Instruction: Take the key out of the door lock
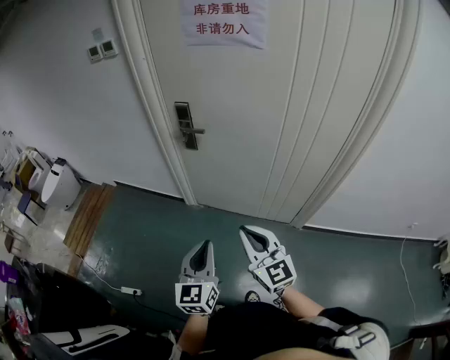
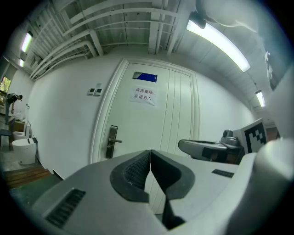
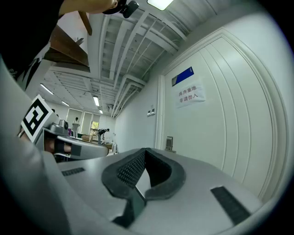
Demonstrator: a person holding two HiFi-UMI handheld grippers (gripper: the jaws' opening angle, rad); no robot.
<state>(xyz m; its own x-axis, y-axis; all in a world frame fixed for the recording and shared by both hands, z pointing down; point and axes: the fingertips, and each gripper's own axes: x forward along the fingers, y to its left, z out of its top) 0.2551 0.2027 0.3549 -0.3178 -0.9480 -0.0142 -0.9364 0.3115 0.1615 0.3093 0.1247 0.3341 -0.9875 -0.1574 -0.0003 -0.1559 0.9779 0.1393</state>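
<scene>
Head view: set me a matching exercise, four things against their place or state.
1. paper sign
2. lock plate
3. wall switches
4. left tool

a. shut, nothing in it
b. on the wall, left of the door
c. high on the door
d. at the door's left edge

Pairs: 1-c, 2-d, 3-b, 4-a.

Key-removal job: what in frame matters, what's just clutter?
Job: silver door lock plate with lever handle; white panelled door; left gripper, right gripper, jaws shut, empty. Key too small to see.
Clutter: white paper sign with red print; white wall switches; white power strip.
</scene>
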